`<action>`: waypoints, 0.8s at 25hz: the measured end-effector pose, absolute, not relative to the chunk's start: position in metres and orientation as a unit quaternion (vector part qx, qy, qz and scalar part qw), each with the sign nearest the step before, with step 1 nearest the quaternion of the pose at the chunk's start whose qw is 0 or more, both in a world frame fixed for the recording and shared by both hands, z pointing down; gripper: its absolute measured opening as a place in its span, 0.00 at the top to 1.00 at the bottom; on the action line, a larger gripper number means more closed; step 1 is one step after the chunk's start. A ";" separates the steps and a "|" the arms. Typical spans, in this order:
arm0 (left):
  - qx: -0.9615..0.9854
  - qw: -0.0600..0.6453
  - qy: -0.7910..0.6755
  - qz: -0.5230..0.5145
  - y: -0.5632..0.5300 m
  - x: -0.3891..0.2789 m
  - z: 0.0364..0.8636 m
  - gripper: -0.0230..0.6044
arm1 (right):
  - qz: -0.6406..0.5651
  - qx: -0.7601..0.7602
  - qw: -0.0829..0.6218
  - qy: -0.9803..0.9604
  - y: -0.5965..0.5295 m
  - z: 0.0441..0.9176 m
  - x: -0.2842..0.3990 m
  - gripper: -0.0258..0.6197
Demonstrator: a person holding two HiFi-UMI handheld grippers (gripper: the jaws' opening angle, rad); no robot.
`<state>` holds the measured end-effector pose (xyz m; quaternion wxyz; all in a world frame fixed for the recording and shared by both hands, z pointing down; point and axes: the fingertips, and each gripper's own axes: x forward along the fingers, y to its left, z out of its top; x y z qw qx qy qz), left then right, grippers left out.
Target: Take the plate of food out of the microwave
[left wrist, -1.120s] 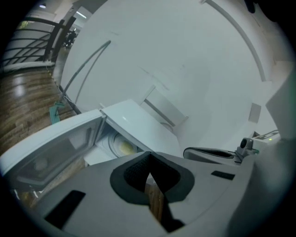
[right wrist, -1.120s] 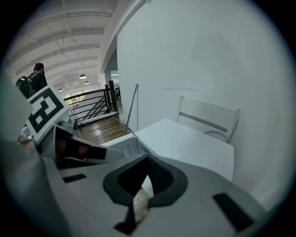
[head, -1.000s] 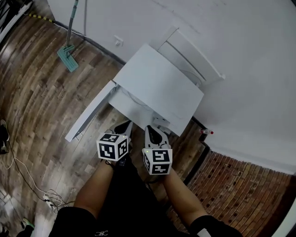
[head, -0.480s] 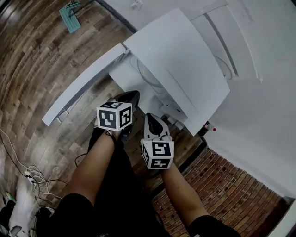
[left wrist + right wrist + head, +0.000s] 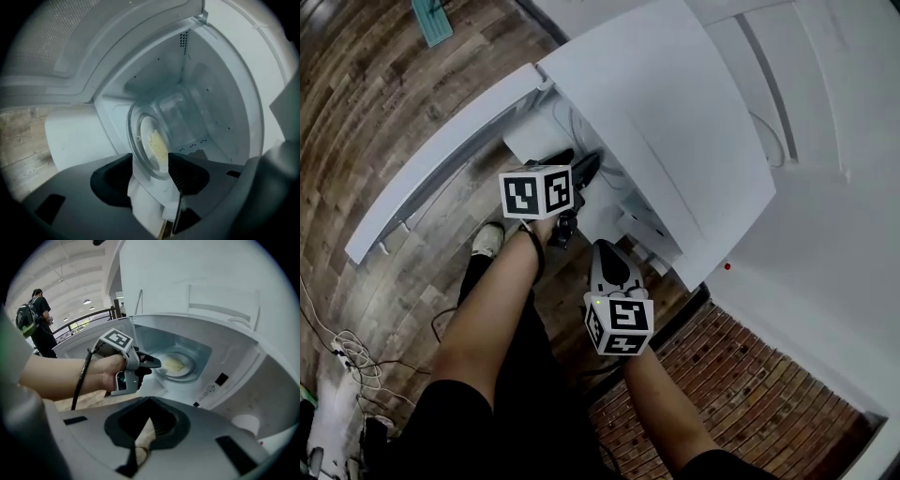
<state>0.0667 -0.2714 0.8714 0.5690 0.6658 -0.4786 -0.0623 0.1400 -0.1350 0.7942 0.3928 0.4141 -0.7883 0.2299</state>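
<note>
A white microwave (image 5: 675, 103) stands with its door (image 5: 441, 159) swung out to the left. Inside, a clear plate (image 5: 152, 140) with yellow food (image 5: 158, 143) lies on the cavity floor; it also shows in the right gripper view as the plate (image 5: 180, 366). My left gripper (image 5: 586, 169) reaches into the cavity mouth with its jaws opening. The plate's near rim sits in line with the gap of the left gripper (image 5: 150, 161), and the pads do not press on it. My right gripper (image 5: 602, 246) hangs back in front of the microwave, shut, with nothing in the right gripper (image 5: 134, 456).
Wood floor lies to the left, with a teal mop (image 5: 431, 19) and cables (image 5: 347, 352). A brick-patterned strip (image 5: 722, 375) runs at the lower right. A white shoe (image 5: 487, 239) is under my left arm. A person with a backpack (image 5: 35, 315) stands far off by a railing.
My left gripper has moved forward from beside the right one up into the microwave opening. The right gripper has stayed back. The head view has closed in on the microwave.
</note>
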 end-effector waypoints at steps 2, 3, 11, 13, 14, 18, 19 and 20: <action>0.647 0.579 -0.491 -0.065 -0.278 0.067 0.880 0.59 | 0.230 0.413 0.394 -0.789 -0.137 0.794 0.143 0.95; 0.637 0.584 -0.499 -0.062 -0.280 0.067 0.884 0.59 | 0.230 0.413 0.393 -0.789 -0.138 0.794 0.144 0.95; 0.608 0.578 -0.544 -0.014 -0.282 0.067 0.893 0.60 | 0.246 0.408 0.392 -0.787 -0.130 0.803 0.140 0.95; 0.589 0.592 -0.551 -0.017 -0.282 0.064 0.895 0.64 | 0.249 0.407 0.392 -0.787 -0.126 0.804 0.137 0.95; 0.583 0.596 -0.552 -0.016 -0.282 0.063 0.896 0.67 | 0.251 0.407 0.391 -0.787 -0.124 0.804 0.136 0.95; 0.582 0.604 -0.543 -0.025 -0.279 0.062 0.896 0.69 | 0.254 0.406 0.391 -0.786 -0.119 0.804 0.133 0.95; 0.580 0.613 -0.535 -0.035 -0.276 0.062 0.896 0.70 | 0.255 0.406 0.392 -0.785 -0.118 0.805 0.134 0.95; 0.574 0.626 -0.526 -0.048 -0.273 0.062 0.897 0.72 | 0.254 0.405 0.393 -0.785 -0.117 0.805 0.134 0.95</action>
